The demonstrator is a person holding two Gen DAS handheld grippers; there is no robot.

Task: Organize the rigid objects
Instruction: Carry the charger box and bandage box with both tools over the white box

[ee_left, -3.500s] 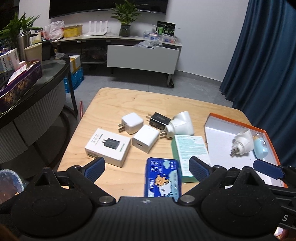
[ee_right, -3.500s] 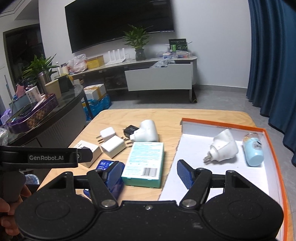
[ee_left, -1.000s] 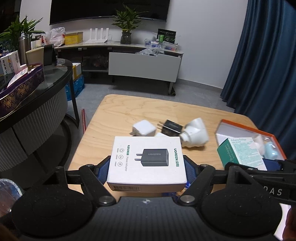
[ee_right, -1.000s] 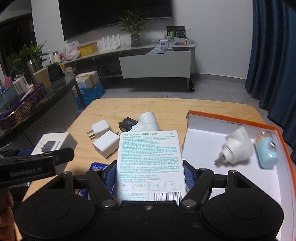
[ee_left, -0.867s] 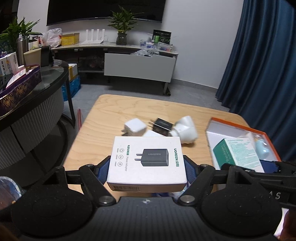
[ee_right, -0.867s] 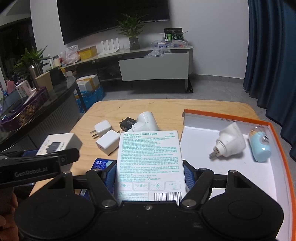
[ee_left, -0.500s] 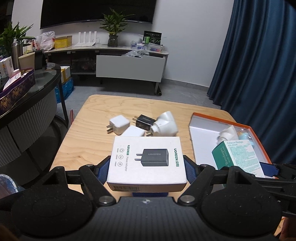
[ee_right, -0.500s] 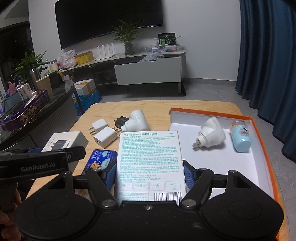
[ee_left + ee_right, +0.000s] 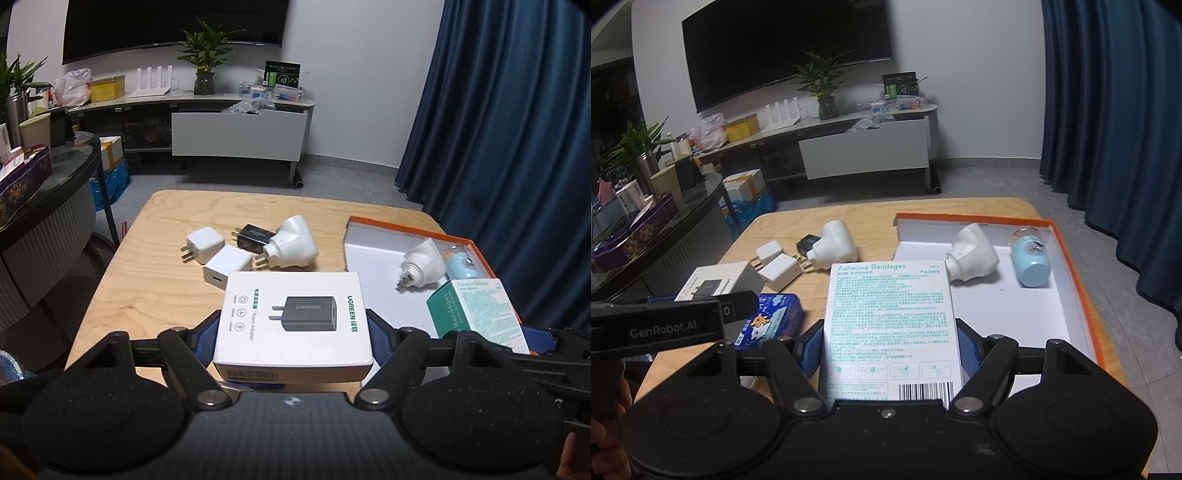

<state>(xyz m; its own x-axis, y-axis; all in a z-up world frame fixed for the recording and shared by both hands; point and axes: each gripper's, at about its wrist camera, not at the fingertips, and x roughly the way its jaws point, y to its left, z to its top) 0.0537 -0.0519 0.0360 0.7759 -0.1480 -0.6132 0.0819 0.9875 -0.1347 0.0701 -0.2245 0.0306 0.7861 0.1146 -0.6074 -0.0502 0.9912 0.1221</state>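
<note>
The left gripper (image 9: 293, 328) clamps a white UGREEN power adapter box (image 9: 291, 321) between its blue pads, held above the near edge of the wooden table (image 9: 155, 280). The right gripper (image 9: 888, 345) grips a teal-and-white adhesive bandages box (image 9: 890, 325) over the near left corner of the orange-rimmed tray (image 9: 1075, 266). Inside the tray, towards its far edge, lie a white plug adapter (image 9: 973, 253) and a pale blue bottle (image 9: 1032, 262), near each other. Mid-table sit two white chargers (image 9: 214, 251), a black charger (image 9: 253, 236) and a white travel adapter (image 9: 291, 242), bunched close. A blue tin (image 9: 768, 321) lies at the near edge
</note>
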